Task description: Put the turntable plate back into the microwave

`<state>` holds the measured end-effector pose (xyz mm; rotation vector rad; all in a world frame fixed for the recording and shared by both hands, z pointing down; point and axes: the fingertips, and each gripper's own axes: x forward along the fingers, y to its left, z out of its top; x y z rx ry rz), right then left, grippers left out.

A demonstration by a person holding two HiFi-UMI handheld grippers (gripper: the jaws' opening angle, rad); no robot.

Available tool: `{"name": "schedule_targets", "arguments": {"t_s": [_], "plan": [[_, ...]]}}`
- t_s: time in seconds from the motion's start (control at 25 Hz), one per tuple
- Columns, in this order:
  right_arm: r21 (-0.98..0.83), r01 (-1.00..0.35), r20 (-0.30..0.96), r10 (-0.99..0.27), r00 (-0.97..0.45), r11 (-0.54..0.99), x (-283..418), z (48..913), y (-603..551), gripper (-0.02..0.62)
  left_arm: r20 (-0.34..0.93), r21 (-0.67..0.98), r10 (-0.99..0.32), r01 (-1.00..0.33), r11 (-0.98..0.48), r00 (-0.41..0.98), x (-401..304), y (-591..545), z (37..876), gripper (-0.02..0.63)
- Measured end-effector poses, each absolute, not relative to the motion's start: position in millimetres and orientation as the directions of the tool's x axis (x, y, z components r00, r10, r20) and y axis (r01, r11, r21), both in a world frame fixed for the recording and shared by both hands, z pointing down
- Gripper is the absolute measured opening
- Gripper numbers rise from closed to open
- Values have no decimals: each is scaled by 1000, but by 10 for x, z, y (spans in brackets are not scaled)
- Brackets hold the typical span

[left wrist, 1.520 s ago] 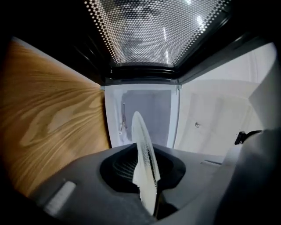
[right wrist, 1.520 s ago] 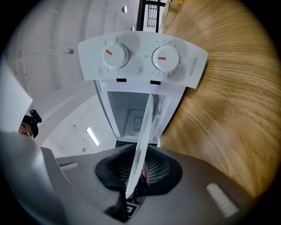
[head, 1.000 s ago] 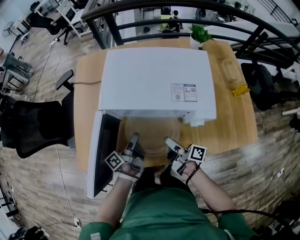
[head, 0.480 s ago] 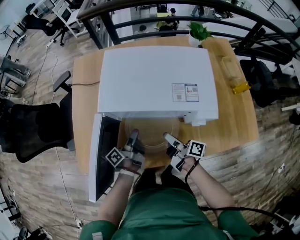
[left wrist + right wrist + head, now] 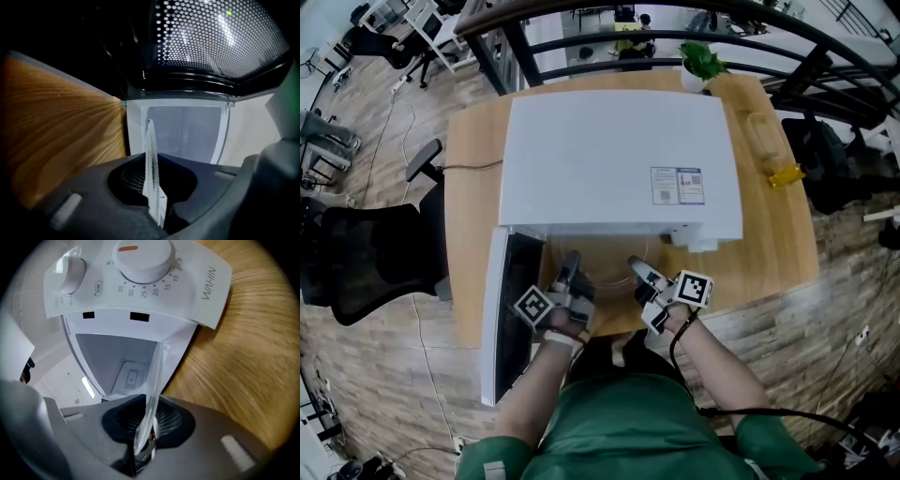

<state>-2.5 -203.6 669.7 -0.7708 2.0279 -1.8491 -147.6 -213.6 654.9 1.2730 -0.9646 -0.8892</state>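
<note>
My left gripper (image 5: 151, 173) and right gripper (image 5: 150, 420) fingers pinch the thin rim of the round clear glass plate (image 5: 602, 264). The left ones just squeezed tighter.

Table: light wooden tabletop (image 5: 773, 234), bare along its right side.
Plant: small green leafy plant in a white pot (image 5: 700, 64), up at the table's far right corner.
Yellow item: small yellow object (image 5: 785, 174) near the right edge; can't tell what it is.
Chair: black office chair (image 5: 366, 253), left of the table.
Railing: dark metal railing (image 5: 517, 47) curving behind.
Floor: grey-brown wood-plank floor (image 5: 384, 375).
</note>
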Motion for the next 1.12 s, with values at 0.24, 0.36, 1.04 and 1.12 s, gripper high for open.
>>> {"name": "schedule_targets", "arguments": {"t_s": [0.24,0.36,1.04,1.12], "plan": [[-969,-246,202,-576,-792,-1,-28,6792,-2123,79,105,992,-943,37,123,316,-1505,-2237,6605,37],[-970,-245,201,-578,-791,-1,-59,6799,-2137,126,120,989,-947,45,139,297,-1522,-2278,6639,37],[-957,-274,285,-489,-824,-96,-526,6805,-1545,56,157,987,-944,-12,160,291,-1573,-2508,6772,38],[-971,-229,229,-511,-829,-63,-553,6749,-1629,46,165,986,-939,-29,164,303,-1558,-2534,6770,40]]}}
